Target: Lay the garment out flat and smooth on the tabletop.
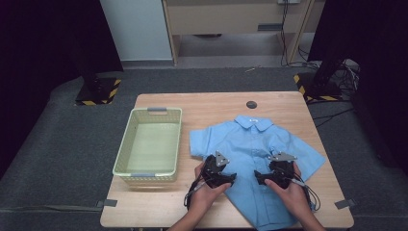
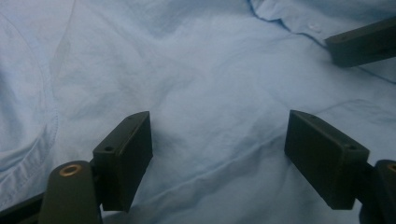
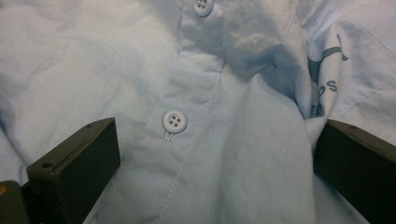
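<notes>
Blue shirt [image 1: 255,144] flat; both grippers spread above.

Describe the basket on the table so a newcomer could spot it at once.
Start at the wooden table in the high view and look to its left half. There, beside the spread blue shirt, stands a pale yellow-green basket, rectangular, with latticed walls, and nothing lying in it. It is the one container on the table, and neither gripper is on it.
</notes>
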The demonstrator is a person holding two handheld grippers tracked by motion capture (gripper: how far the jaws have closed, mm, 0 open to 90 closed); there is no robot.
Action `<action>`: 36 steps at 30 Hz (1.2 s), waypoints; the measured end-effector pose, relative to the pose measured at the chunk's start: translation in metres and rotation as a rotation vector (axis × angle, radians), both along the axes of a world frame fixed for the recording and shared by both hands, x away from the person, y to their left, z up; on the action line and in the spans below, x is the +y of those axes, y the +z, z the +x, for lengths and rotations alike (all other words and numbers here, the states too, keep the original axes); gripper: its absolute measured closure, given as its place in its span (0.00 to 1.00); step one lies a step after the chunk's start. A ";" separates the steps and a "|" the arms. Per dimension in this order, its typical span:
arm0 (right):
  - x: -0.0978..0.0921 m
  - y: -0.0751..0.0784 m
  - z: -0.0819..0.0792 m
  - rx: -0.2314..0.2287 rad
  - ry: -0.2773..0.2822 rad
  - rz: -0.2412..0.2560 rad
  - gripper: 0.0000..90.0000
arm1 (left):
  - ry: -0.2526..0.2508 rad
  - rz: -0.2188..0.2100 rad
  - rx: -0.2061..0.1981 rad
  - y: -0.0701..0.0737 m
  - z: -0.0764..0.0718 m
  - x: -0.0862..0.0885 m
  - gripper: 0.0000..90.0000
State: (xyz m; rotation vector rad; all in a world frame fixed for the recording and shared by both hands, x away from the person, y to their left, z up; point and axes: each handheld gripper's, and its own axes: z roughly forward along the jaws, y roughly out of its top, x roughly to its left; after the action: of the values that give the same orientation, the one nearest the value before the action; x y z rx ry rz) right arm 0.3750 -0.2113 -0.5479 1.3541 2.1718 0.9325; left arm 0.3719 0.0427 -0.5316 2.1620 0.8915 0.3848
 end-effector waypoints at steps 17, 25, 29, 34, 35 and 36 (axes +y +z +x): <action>0.025 0.004 0.046 0.015 -0.016 -0.006 0.06 | -0.015 0.035 0.004 -0.008 0.004 0.005 0.24; 0.006 0.028 0.018 0.003 0.104 0.021 0.09 | -0.039 0.040 0.001 -0.008 0.016 0.007 0.24; -0.007 0.041 0.008 -0.015 0.131 0.030 0.17 | -0.029 0.028 -0.011 -0.009 0.024 0.008 0.24; -0.017 0.034 0.001 0.002 0.129 0.035 0.16 | -0.026 0.024 -0.017 -0.010 0.028 0.010 0.24; -0.017 0.032 0.000 0.009 0.129 0.034 0.17 | -0.027 0.023 -0.018 -0.010 0.028 0.010 0.24; -0.017 0.030 -0.001 0.011 0.130 0.030 0.17 | -0.027 0.021 -0.019 -0.010 0.028 0.010 0.24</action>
State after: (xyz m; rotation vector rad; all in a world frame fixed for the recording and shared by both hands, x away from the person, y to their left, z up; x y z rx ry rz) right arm 0.3745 -0.2287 -0.5178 1.2468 2.2859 1.0115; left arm 0.4001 0.0531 -0.5413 2.1840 0.8504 0.4024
